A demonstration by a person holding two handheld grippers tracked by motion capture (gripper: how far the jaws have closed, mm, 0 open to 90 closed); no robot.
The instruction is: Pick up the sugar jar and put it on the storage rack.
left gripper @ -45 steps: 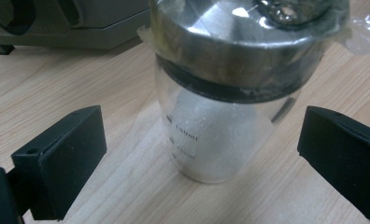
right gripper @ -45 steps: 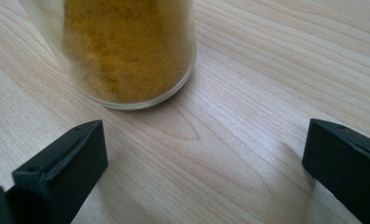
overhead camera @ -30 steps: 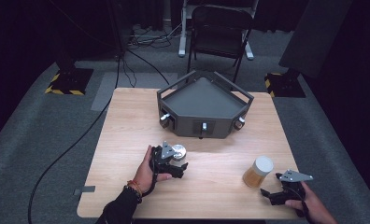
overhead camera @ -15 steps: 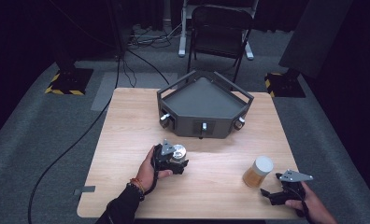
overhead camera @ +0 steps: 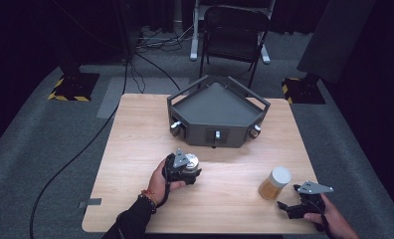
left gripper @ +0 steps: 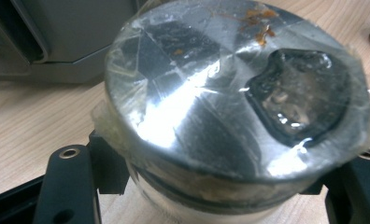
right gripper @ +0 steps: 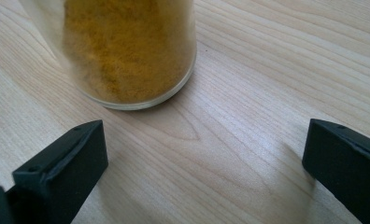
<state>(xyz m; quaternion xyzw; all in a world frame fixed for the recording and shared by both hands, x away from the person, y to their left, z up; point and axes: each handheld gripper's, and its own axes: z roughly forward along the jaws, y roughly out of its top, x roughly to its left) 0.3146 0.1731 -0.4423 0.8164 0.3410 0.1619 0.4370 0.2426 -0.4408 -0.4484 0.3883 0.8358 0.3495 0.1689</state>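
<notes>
A small jar with a taped silver lid [left gripper: 230, 107] stands between my left gripper's [left gripper: 225, 191] black pads [left gripper: 106, 163], which press on its sides just below the lid. From above, that left gripper [overhead camera: 185, 170] and the jar [overhead camera: 190, 161] sit at the table's centre left, close in front of the grey box. A glass jar of yellow powder [overhead camera: 274, 182] with a white lid stands at the front right. My right gripper [overhead camera: 290, 208] lies just behind it, open. Along its jaws, the powder jar [right gripper: 127, 46] stands a little beyond the right gripper [right gripper: 204, 168], apart from both fingers [right gripper: 61, 172].
A grey angular box [overhead camera: 216, 107] with knobs on its front stands at the back centre of the wooden table [overhead camera: 135, 129]. A black chair [overhead camera: 232, 30] and cables are on the floor beyond. The table's front edge runs just under both hands.
The left gripper has turned slightly around the silver-lidded jar. The right gripper and the powder jar have stayed where they were.
</notes>
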